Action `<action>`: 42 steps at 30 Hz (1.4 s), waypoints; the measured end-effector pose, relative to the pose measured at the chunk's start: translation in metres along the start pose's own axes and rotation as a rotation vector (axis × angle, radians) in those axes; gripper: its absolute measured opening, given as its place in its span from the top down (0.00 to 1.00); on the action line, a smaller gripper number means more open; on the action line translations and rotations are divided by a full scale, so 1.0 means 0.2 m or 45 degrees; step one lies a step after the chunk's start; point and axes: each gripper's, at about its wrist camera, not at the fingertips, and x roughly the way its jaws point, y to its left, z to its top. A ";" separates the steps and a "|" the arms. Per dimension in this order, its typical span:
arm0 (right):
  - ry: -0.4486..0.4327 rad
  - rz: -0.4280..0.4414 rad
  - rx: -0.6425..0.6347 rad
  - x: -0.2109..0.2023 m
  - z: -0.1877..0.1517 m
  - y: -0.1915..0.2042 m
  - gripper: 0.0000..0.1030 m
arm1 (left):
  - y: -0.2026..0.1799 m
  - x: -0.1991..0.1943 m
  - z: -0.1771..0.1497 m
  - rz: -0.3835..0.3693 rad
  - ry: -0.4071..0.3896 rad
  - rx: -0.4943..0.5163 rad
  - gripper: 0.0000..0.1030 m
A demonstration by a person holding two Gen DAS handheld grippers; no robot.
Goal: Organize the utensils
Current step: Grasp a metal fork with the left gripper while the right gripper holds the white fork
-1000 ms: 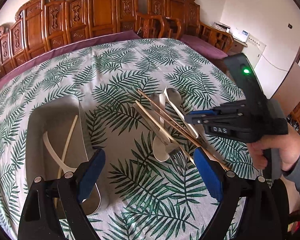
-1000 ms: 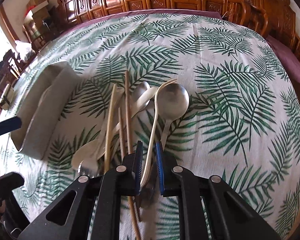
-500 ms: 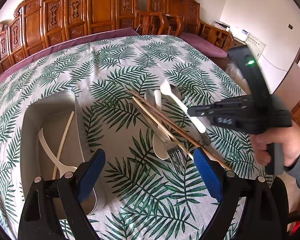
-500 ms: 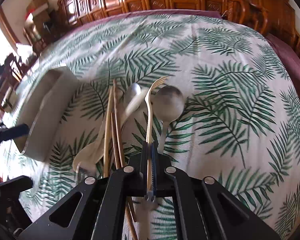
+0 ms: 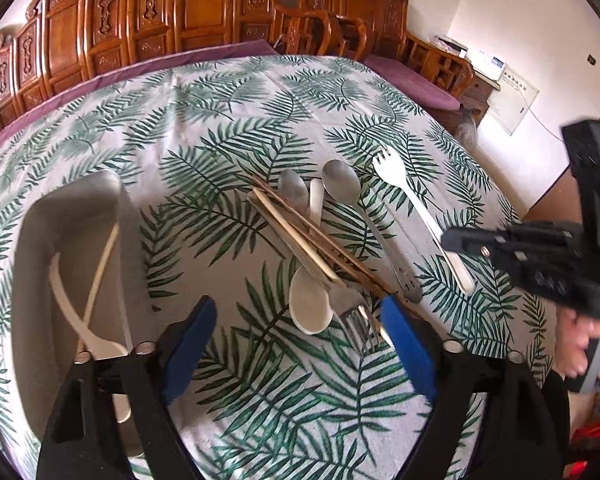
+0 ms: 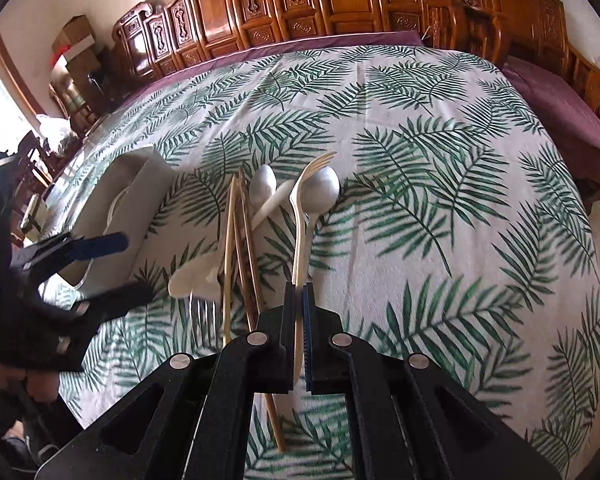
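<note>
My right gripper [image 6: 299,292] is shut on the handle of a cream plastic fork [image 6: 300,216] and holds it above the table; the same fork [image 5: 416,212] shows in the left wrist view, raised over the pile. On the leaf-print cloth lie two metal spoons [image 5: 342,186], a white plastic spoon [image 5: 310,304], several chopsticks [image 5: 312,240] and a metal fork [image 5: 354,312]. A grey tray [image 5: 32,240] on the left holds a white spoon [image 5: 80,312] and a chopstick [image 5: 102,264]. My left gripper [image 5: 300,336] is open and empty, just in front of the pile.
Carved wooden chairs [image 5: 180,20] line the far side of the table. The purple table edge [image 6: 560,104] runs at the right. A white wall with a panel [image 5: 512,100] stands beyond.
My right gripper closed on the plastic fork's handle and lifted it off the pile, up and to the right. My left gripper stayed open, with its view shifting slightly.
</note>
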 end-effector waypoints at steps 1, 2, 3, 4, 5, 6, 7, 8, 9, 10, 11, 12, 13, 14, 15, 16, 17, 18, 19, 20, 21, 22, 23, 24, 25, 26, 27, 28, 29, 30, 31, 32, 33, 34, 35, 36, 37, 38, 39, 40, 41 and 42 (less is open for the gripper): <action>0.001 -0.003 -0.004 -0.01 -0.02 0.00 0.96 | 0.00 0.01 0.01 -0.001 0.009 -0.005 0.27; 0.002 -0.004 -0.005 -0.01 -0.03 0.00 0.96 | -0.01 0.04 0.01 -0.006 0.019 -0.010 0.32; 0.003 -0.005 -0.006 -0.01 -0.05 -0.01 0.96 | -0.02 0.06 0.02 -0.013 0.030 -0.015 0.37; 0.004 -0.006 -0.007 -0.01 -0.06 -0.01 0.96 | -0.03 0.07 0.03 -0.014 0.038 -0.019 0.39; 0.006 -0.007 -0.008 -0.02 -0.07 -0.01 0.96 | -0.03 0.09 0.04 -0.016 0.043 -0.024 0.44; 0.007 -0.006 -0.005 -0.02 -0.08 -0.02 0.96 | -0.04 0.10 0.05 -0.025 0.048 -0.029 0.49; 0.008 -0.003 -0.001 -0.02 -0.09 -0.02 0.96 | -0.05 0.12 0.05 -0.032 0.052 -0.032 0.50; 0.009 -0.001 0.002 -0.02 -0.10 -0.03 0.96 | -0.06 0.13 0.06 -0.034 0.058 -0.034 0.51; 0.011 0.000 0.004 -0.02 -0.11 -0.03 0.96 | -0.07 0.15 0.06 -0.035 0.068 -0.037 0.54; 0.014 -0.001 0.004 -0.02 -0.12 -0.04 0.96 | -0.08 0.17 0.06 -0.034 0.081 -0.039 0.55; 0.015 -0.001 0.003 -0.02 -0.12 -0.04 0.96 | -0.08 0.18 0.06 -0.030 0.090 -0.041 0.56; 0.015 -0.001 0.002 -0.02 -0.13 -0.04 0.96 | -0.09 0.20 0.06 -0.025 0.101 -0.044 0.56; 0.015 0.000 0.003 -0.02 -0.13 -0.05 0.96 | -0.09 0.21 0.05 -0.025 0.108 -0.046 0.56; 0.014 0.002 0.005 -0.02 -0.13 -0.05 0.96 | -0.09 0.22 0.05 -0.020 0.117 -0.050 0.56; 0.013 0.005 0.009 -0.02 -0.14 -0.05 0.96 | -0.09 0.23 0.05 -0.019 0.126 -0.058 0.56; 0.011 0.008 0.013 -0.03 -0.14 -0.06 0.96 | -0.08 0.24 0.05 -0.022 0.135 -0.064 0.56; 0.010 0.009 0.014 -0.03 -0.15 -0.06 0.96 | -0.09 0.24 0.04 -0.023 0.145 -0.069 0.56; 0.009 0.011 0.014 -0.03 -0.15 -0.06 0.96 | -0.09 0.25 0.04 -0.020 0.151 -0.068 0.56; 0.008 0.012 0.015 -0.03 -0.15 -0.06 0.96 | -0.10 0.26 0.03 -0.011 0.154 -0.063 0.56; 0.007 0.013 0.016 -0.04 -0.15 -0.06 0.96 | -0.10 0.26 0.03 -0.008 0.159 -0.061 0.56; 0.006 0.015 0.016 -0.04 -0.15 -0.06 0.96 | -0.10 0.27 0.03 -0.006 0.163 -0.062 0.56; 0.006 0.016 0.015 -0.04 -0.15 -0.06 0.96 | -0.10 0.27 0.02 -0.005 0.162 -0.065 0.56; 0.005 0.016 0.015 -0.05 -0.15 -0.06 0.96 | -0.10 0.27 0.02 0.000 0.159 -0.064 0.59; 0.004 0.016 0.014 -0.05 -0.15 -0.06 0.96 | -0.11 0.27 0.02 0.017 0.151 -0.054 0.62; 0.004 0.014 0.014 -0.05 -0.15 -0.06 0.96 | -0.11 0.26 0.01 0.024 0.146 -0.045 0.64; 0.004 0.014 0.015 -0.05 -0.15 -0.06 0.96 | -0.11 0.26 0.01 0.026 0.141 -0.045 0.71; 0.003 0.013 0.015 -0.06 -0.14 -0.05 0.96 | -0.10 0.26 0.01 0.019 0.143 -0.053 0.74; 0.002 0.012 0.015 -0.06 -0.14 -0.05 0.96 | -0.10 0.26 0.01 0.031 0.146 -0.060 0.75; 0.001 0.011 0.014 -0.07 -0.14 -0.05 0.96 | -0.09 0.25 0.01 0.040 0.146 -0.057 0.76; -0.002 0.010 0.012 -0.08 -0.14 -0.04 0.96 | -0.09 0.25 0.00 0.049 0.142 -0.049 0.77; -0.004 0.009 0.011 -0.08 -0.14 -0.04 0.96 | -0.08 0.24 0.00 0.051 0.141 -0.047 0.77; -0.006 0.009 0.008 -0.09 -0.14 -0.02 0.96 | -0.08 0.23 0.00 0.049 0.138 -0.050 0.77; -0.007 0.008 0.006 -0.09 -0.14 -0.02 0.96 | -0.07 0.21 0.00 0.045 0.131 -0.056 0.77; -0.008 0.008 0.004 -0.09 -0.14 -0.01 0.96 | -0.06 0.20 0.00 0.043 0.125 -0.060 0.77; -0.007 0.008 -0.001 -0.10 -0.14 0.00 0.96 | -0.05 0.17 -0.01 0.039 0.116 -0.065 0.77; -0.006 0.007 -0.006 -0.10 -0.14 0.01 0.96 | -0.05 0.16 -0.01 0.037 0.110 -0.066 0.77; -0.005 0.006 -0.012 -0.10 -0.14 0.03 0.96 | -0.04 0.14 -0.01 0.036 0.100 -0.068 0.77; -0.005 0.005 -0.016 -0.10 -0.14 0.04 0.96 | -0.04 0.12 -0.01 0.039 0.091 -0.065 0.77; -0.005 0.005 -0.018 -0.10 -0.14 0.05 0.96 | -0.03 0.09 -0.01 0.043 0.078 -0.061 0.78; -0.004 0.006 -0.019 -0.10 -0.14 0.06 0.96 | -0.02 0.07 -0.01 0.045 0.070 -0.057 0.78; -0.004 0.007 -0.020 -0.11 -0.14 0.07 0.96 | -0.02 0.05 -0.01 0.046 0.064 -0.056 0.79; -0.004 0.008 -0.022 -0.11 -0.14 0.09 0.96 | -0.01 0.02 -0.02 0.059 0.054 -0.053 1.00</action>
